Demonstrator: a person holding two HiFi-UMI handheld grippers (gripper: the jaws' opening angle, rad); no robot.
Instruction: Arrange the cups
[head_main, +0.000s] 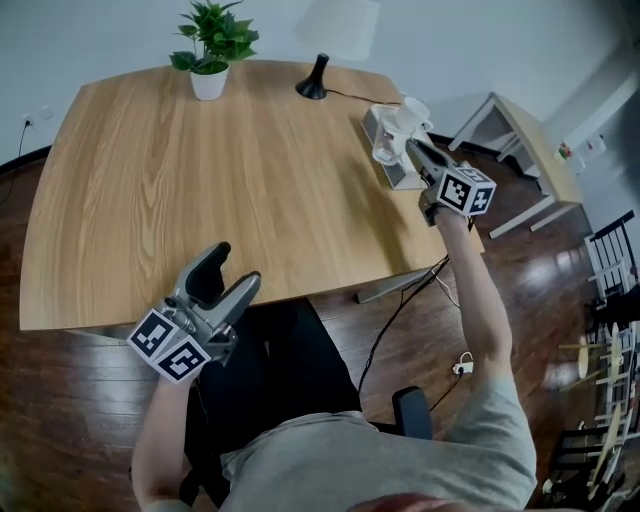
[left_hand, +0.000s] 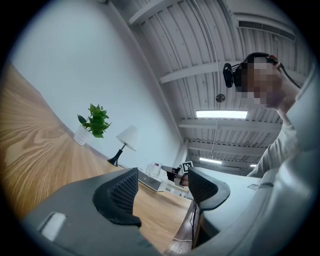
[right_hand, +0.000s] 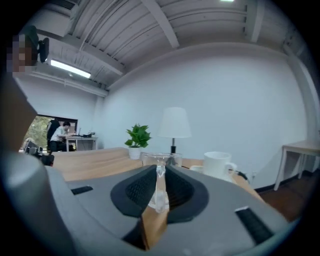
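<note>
The clear glass cup is hard to make out. In the right gripper view only its rim and a strip of its wall show. The right tongs are shut on that wall, one pad inside the cup and one outside, and the rest of the glass is hidden behind the jaws. In the head view the cup is a pale blur at the tips of the right tongs, over a light tray at the far right corner of the wooden worktop. Whether the cup touches the tray cannot be told. A white mug stands just beyond it and covers part of the tray. The left tongs hover at the near edge of the worktop, well apart from the cups, with their jaws wide apart and nothing between them. Along the far edge stand a potted plant and a black-stemmed lamp, its shade cut off by the top of the frame. A pale side table stands on the dark floor to the right, and a cable trails below the worktop.
</note>
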